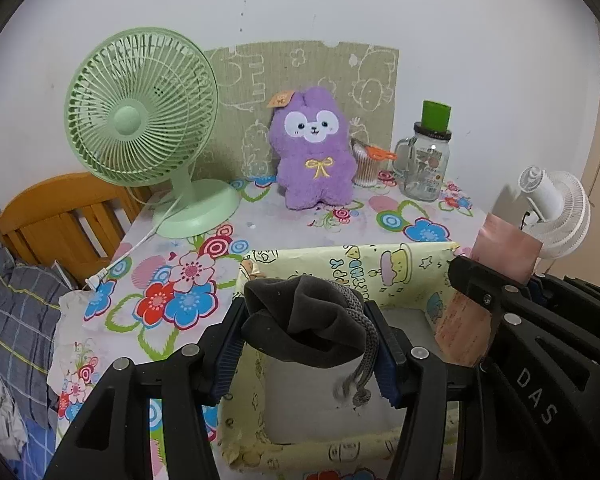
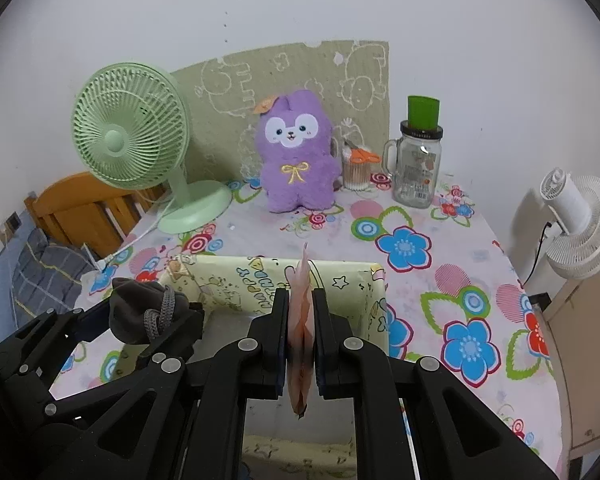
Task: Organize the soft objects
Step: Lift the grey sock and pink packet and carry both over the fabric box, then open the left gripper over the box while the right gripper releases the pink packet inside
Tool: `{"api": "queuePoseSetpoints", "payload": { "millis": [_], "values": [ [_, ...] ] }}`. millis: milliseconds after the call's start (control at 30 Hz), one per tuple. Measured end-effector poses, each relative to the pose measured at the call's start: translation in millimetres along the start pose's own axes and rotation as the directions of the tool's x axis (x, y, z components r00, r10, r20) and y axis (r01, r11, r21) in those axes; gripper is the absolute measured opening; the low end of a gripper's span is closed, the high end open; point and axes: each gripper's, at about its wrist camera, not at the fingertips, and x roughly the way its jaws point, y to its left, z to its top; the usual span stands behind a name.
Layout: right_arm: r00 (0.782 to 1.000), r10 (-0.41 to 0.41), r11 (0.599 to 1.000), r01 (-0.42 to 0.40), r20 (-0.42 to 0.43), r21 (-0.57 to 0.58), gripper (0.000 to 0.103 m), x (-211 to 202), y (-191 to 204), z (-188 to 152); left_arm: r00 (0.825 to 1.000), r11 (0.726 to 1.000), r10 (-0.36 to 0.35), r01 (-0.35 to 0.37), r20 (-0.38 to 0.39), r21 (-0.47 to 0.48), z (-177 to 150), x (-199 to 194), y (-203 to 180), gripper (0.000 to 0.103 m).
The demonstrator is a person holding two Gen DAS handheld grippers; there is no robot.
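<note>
At the far left a wooden bed frame [image 1: 56, 216] stands beside the table [image 2: 452, 280], which has a flowered cloth. On it, toward the back left, a green fan [image 1: 140, 108] stands upright, and just right of it a purple plush toy [image 1: 314, 148] sits against a green board on the wall. The left gripper [image 1: 308, 344] is clamped on a bunched dark grey pouch [image 1: 304, 320] with a braided drawstring, held above the open yellow box [image 1: 420, 264] at the table's near edge. The right gripper [image 2: 300, 320] is closed tight on a flat pink packet [image 2: 300, 320], held upright over the same box. Behind stands a glass jar [image 2: 418, 164] topped by a green cup, and at the far right a white fan [image 2: 580, 220].
</note>
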Motion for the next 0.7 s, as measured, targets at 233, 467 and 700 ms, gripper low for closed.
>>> {"api": "queuePoseSetpoints", "payload": {
  "millis": [233, 467, 700],
  "values": [
    [0.999, -0.008, 1.000, 0.008, -0.042, -0.005, 0.014, 22, -2, 0, 0.999, 1.000, 0.005, -0.005, -0.047, 0.000, 1, 23, -1, 0.060],
    [0.996, -0.036, 0.999, 0.034, -0.078, -0.017, 0.016, 41, -5, -2, 0.995, 1.000, -0.004, 0.003, -0.101, -0.010, -4, 43, 2, 0.075],
    [0.996, -0.092, 0.994, 0.092, -0.004, -0.067, 0.077, 28, 1, -3, 0.995, 1.000, -0.024, 0.025, -0.092, 0.010, -6, 41, -4, 0.089]
  ]
}}
